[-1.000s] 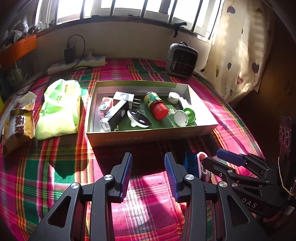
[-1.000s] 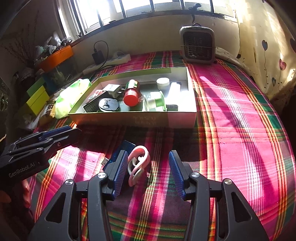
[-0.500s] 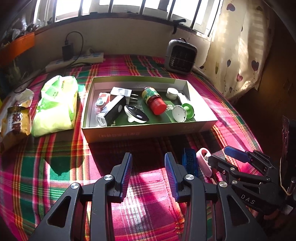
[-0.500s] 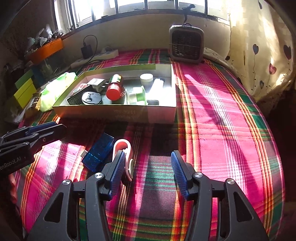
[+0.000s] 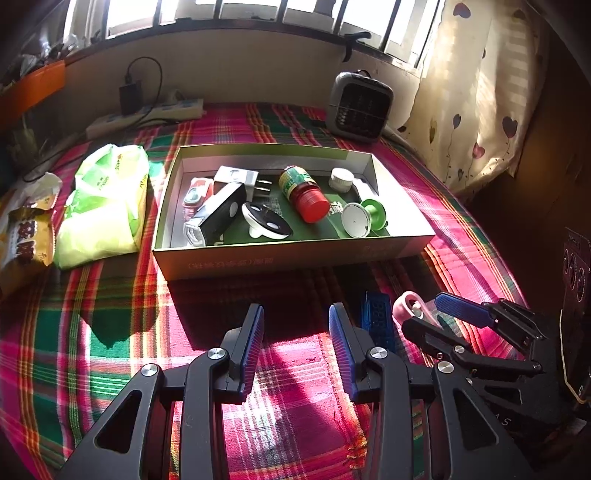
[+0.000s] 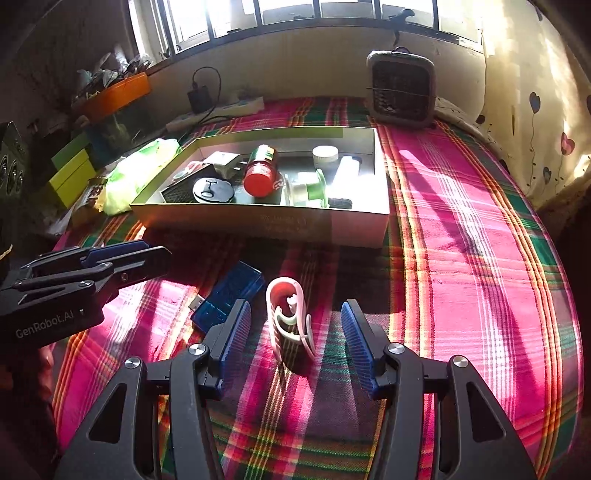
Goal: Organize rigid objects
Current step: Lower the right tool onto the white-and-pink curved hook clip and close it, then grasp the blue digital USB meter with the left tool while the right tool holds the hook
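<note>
Pink-and-white plastic clip (image 6: 290,317) is straddled untouched by wide-spread right gripper (image 6: 295,343); left gripper (image 5: 295,347) is held wide, empty.

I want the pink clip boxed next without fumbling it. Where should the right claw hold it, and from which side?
Grip the pink clip across its two long flat sides, near the middle. It stands on edge between the open right claw, long axis pointing away toward the box, so come straight down from above and close; the curled inner parts offer no firm hold.

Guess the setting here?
Probably a home room: a plaid-cloth table under a barred window, a heart-print curtain and a small grey fan heater.
</note>
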A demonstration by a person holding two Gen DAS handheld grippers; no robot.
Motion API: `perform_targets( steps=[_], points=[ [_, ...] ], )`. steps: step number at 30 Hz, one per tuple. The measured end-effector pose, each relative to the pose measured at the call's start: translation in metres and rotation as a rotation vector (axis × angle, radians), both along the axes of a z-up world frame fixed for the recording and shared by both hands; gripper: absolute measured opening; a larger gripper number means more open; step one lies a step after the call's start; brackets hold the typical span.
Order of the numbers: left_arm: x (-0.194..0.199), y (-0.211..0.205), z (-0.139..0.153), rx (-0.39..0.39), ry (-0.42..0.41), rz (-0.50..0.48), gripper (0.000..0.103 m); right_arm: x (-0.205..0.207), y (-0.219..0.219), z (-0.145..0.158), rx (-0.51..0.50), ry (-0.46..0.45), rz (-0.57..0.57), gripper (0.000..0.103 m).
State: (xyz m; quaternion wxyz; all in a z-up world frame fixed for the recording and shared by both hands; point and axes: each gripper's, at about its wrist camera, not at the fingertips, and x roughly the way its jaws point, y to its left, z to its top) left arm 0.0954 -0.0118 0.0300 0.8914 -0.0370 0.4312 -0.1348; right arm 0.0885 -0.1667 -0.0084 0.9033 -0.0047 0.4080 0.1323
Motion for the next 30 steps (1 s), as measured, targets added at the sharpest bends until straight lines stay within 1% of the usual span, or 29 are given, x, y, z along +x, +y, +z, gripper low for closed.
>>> perform_targets(
  steps=[3, 6, 8, 13, 17, 24, 30],
  points=[
    [0.001, -0.002, -0.001, 0.003, 0.004, -0.003, 0.035, 0.003, -0.002, -0.004, 0.001, 0.017, 0.000, 0.052],
    [0.003, -0.003, -0.002, -0.002, 0.010, -0.007, 0.035, 0.003, -0.003, -0.005, -0.010, 0.008, -0.004, 0.052],
    [0.004, -0.006, -0.002, -0.002, 0.011, -0.011, 0.035, 0.003, -0.005, -0.004, -0.012, 0.004, -0.008, 0.050],
    [0.005, -0.014, -0.003, -0.003, 0.020, -0.036, 0.035, 0.003, -0.007, -0.004, -0.038, -0.002, -0.007, 0.034],
    [0.005, -0.024, -0.005, 0.005, 0.027, -0.059, 0.035, 0.003, -0.011, -0.004, -0.027, -0.001, -0.002, 0.025],
    [0.006, -0.040, -0.007, 0.022, 0.036, -0.095, 0.035, -0.002, -0.018, -0.001, -0.057, -0.029, -0.014, 0.025],
    [0.007, -0.057, -0.010, 0.051, 0.040, -0.124, 0.036, 0.000, -0.029, -0.002, -0.027, -0.016, -0.032, 0.025]
  ],
)
